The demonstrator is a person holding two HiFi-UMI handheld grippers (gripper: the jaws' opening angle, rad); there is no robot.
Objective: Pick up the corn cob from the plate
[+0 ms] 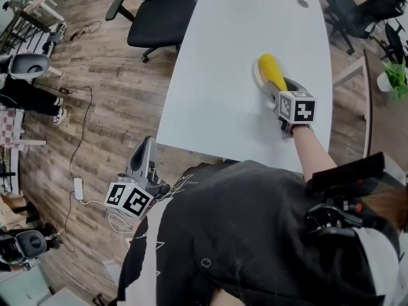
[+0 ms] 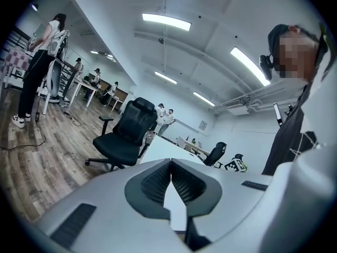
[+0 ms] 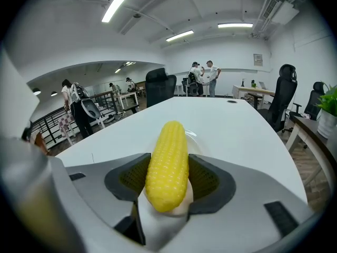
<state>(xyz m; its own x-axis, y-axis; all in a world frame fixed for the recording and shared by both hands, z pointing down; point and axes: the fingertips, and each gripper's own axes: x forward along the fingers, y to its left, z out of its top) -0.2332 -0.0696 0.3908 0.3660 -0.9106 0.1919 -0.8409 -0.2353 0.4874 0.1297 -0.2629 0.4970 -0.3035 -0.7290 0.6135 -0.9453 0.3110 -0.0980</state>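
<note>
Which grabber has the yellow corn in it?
The right gripper: its jaws pinch the corn cob. The left gripper is shut with nothing in it.

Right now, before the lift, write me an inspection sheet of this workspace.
Surface: white table, bare apart from the plate and a small dark round cap at its far end.
Job's things: corn cob lying over the white plate.
Clutter: nothing seen on the table.
Grippers: right gripper has its jaws closed on the corn cob's near end; left gripper has its jaws together and empty, held off the table beside the person.
Cables: a cable trails across the wooden floor to a white adapter; none on the table.
Surroundings: black office chair, potted plant, people standing far off.
</note>
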